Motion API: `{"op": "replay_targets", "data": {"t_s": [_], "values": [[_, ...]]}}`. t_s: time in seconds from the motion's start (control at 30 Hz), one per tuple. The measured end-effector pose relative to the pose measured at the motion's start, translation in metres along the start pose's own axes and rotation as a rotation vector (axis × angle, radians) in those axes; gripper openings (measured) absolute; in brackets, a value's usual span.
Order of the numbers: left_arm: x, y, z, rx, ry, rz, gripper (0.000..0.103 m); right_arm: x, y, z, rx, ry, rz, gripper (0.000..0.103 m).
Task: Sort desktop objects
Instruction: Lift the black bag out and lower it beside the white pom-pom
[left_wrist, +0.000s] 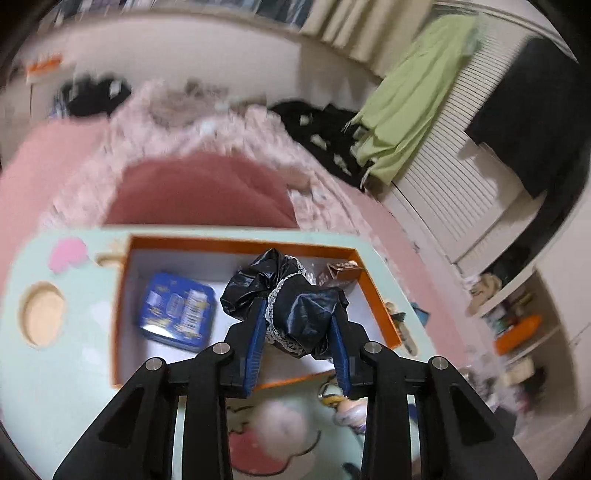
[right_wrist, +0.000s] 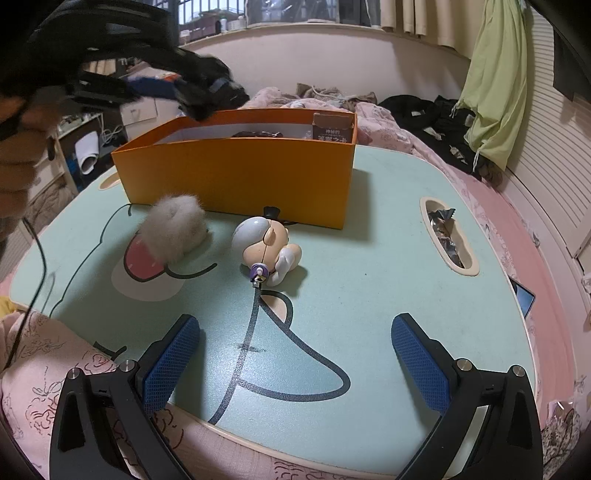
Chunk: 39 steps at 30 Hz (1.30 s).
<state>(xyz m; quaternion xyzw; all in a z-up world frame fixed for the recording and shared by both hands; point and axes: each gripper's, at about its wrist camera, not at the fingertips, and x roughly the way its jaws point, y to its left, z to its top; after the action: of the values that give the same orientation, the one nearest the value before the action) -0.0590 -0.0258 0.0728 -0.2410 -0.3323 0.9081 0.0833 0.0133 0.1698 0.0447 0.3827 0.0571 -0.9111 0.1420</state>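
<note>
Clutter lies ahead of both your jaws on the mint-green table. From your left wrist view, ahead and left of the jaws a blue tin lies flat on the white floor of the orange box. Straight ahead, your left gripper has its jaws pressed narrow on a crumpled black bundle with white lace trim, held above the open box, near its front wall. Ahead and right of the jaws a brown carton stands in the box's far corner.

From your right wrist view, your left gripper shows blurred at upper left, over the box's left end. Ahead and left of your right gripper a grey fluffy ball rests on the table just before the box. Straight ahead a small pale figurine with a grey cap lies on its side, near the box's front wall, well apart from your jaws. Ahead and right, a slot in the table holds foil wrappers. Your right jaws stand wide with nothing between them, low over the near table edge.
</note>
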Motion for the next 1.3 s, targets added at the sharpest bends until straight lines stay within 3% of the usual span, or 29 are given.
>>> {"op": "replay_targets", "data": {"t_s": [0.1,0.2,0.37,0.5,0.57,0.63,0.7,0.73,0.83,1.0,1.07,1.17,1.3], "values": [[-0.024,-0.003,-0.017,0.018,0.009,-0.083,0.033,0.000,0.000,0.000,0.001,0.000,0.000,0.103],[-0.038,-0.009,-0.043,0.080,0.028,-0.067,0.034,0.000,0.000,-0.001,0.002,0.000,-0.001,0.103],[-0.020,-0.024,-0.070,0.100,0.098,-0.137,0.034,0.000,-0.001,-0.001,0.003,-0.001,0.000,0.103],[0.003,-0.024,-0.072,0.078,0.133,-0.111,0.043,0.000,0.000,-0.001,0.005,-0.002,0.000,0.103],[-0.002,-0.019,-0.071,0.050,0.112,-0.114,0.044,0.000,0.000,-0.001,0.006,-0.001,-0.001,0.103],[-0.018,-0.016,-0.073,0.045,0.058,-0.111,0.052,0.000,0.000,-0.002,0.007,-0.001,-0.001,0.103],[-0.034,-0.014,-0.076,0.060,0.013,-0.068,0.078,0.000,-0.001,-0.001,0.008,-0.001,-0.001,0.103],[-0.041,-0.014,-0.080,0.074,-0.004,-0.039,0.081,0.000,-0.001,-0.001,0.008,-0.002,-0.001,0.103],[-0.053,-0.012,-0.103,0.145,0.006,0.081,0.081,0.000,-0.001,-0.002,0.009,-0.002,-0.001,0.103],[-0.014,-0.005,-0.142,0.223,0.193,0.213,0.081,0.000,-0.001,-0.002,0.011,-0.002,-0.001,0.103],[-0.004,-0.006,-0.144,0.244,0.200,0.288,0.091,0.000,-0.001,-0.002,0.011,-0.001,-0.003,0.103],[0.000,0.001,-0.141,0.202,0.231,0.298,0.103,0.001,-0.002,0.001,0.015,-0.002,-0.002,0.103],[-0.005,0.006,-0.146,0.192,0.221,0.297,0.103,0.000,-0.002,0.001,0.021,-0.002,-0.009,0.103]]}}
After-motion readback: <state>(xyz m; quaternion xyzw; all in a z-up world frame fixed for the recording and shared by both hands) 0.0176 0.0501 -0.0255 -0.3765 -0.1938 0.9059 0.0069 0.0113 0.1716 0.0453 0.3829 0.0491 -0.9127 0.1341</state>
